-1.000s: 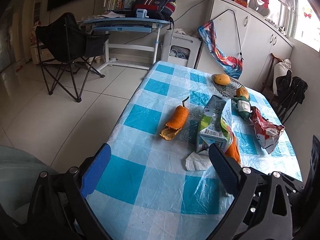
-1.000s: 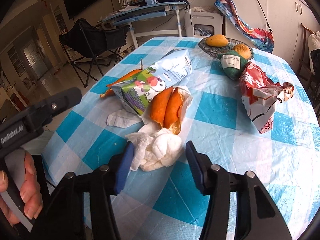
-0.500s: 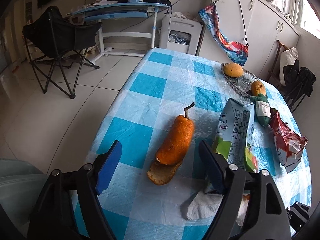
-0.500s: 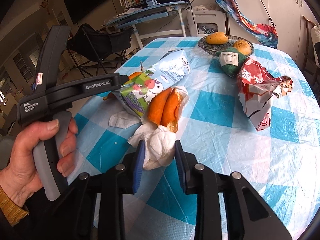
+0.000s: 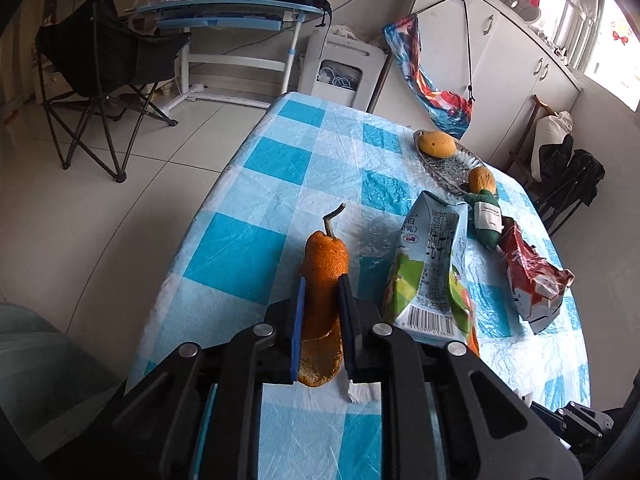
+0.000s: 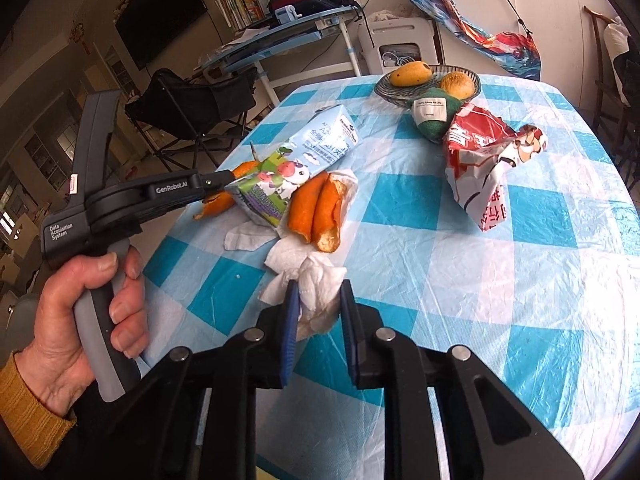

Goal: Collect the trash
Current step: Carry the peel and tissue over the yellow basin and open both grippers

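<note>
My left gripper (image 5: 322, 286) is shut on a long orange fruit peel with a stem (image 5: 325, 268) near the table's left edge. In the right wrist view the left gripper (image 6: 212, 182) shows from the side on that peel (image 6: 218, 204). My right gripper (image 6: 316, 292) is shut on a crumpled white tissue (image 6: 316, 284). A milk carton (image 5: 430, 280) lies on its side, also in the right wrist view (image 6: 296, 168). Two more orange peels (image 6: 318, 212) lie beside it. A red snack bag (image 6: 486, 160) lies further right.
The table has a blue-and-white checked cloth (image 6: 520, 280). A glass dish (image 6: 428, 80) with fruit and a green labelled pouch (image 6: 432, 116) sit at the far end. A flat tissue (image 6: 244, 236) lies by the carton. A folding chair (image 5: 108, 76) and a desk (image 5: 228, 16) stand beyond.
Both grippers have closed: the left one moved forward and shut on the stemmed orange peel, the right one narrowed and shut on the white tissue.
</note>
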The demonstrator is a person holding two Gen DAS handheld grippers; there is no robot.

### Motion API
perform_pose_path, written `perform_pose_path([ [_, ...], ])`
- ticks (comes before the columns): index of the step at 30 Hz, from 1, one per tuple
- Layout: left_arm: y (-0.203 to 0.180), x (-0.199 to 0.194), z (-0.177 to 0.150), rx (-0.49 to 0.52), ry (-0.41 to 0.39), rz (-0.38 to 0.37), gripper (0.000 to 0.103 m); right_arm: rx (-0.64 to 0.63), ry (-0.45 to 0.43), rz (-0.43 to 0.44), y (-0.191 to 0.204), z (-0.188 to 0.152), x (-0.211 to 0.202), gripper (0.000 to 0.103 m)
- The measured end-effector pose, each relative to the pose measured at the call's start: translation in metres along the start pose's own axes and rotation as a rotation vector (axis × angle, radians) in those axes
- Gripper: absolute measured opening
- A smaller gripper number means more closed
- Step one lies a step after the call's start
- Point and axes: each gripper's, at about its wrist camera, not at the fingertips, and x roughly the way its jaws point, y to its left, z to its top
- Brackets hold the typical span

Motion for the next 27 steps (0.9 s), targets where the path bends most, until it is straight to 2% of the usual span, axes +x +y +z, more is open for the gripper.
perform_pose_path([
  [5, 0.000, -0.046, -0.025, -0.007, -0.061, -0.058, 0.015, -0.010, -0.028, 0.016, 0.009, -0.010, -0.020, 0.021],
  [13, -0.011, -0.107, -0.094, 0.012, -0.084, -0.086, 0.015, -0.068, -0.022, 0.025, 0.027, -0.042, -0.052, 0.021],
  [17, -0.019, -0.130, -0.128, 0.058, -0.067, -0.100, 0.015, -0.101, 0.007, 0.010, 0.036, -0.069, -0.065, 0.021],
  [24, -0.037, -0.144, -0.173, 0.142, 0.011, -0.127, 0.015, -0.082, 0.097, -0.047, 0.040, -0.113, -0.074, 0.023],
  [27, -0.046, -0.147, -0.183, 0.177, 0.035, -0.134, 0.015, -0.085, 0.093, -0.085, 0.042, -0.118, -0.078, 0.031],
])
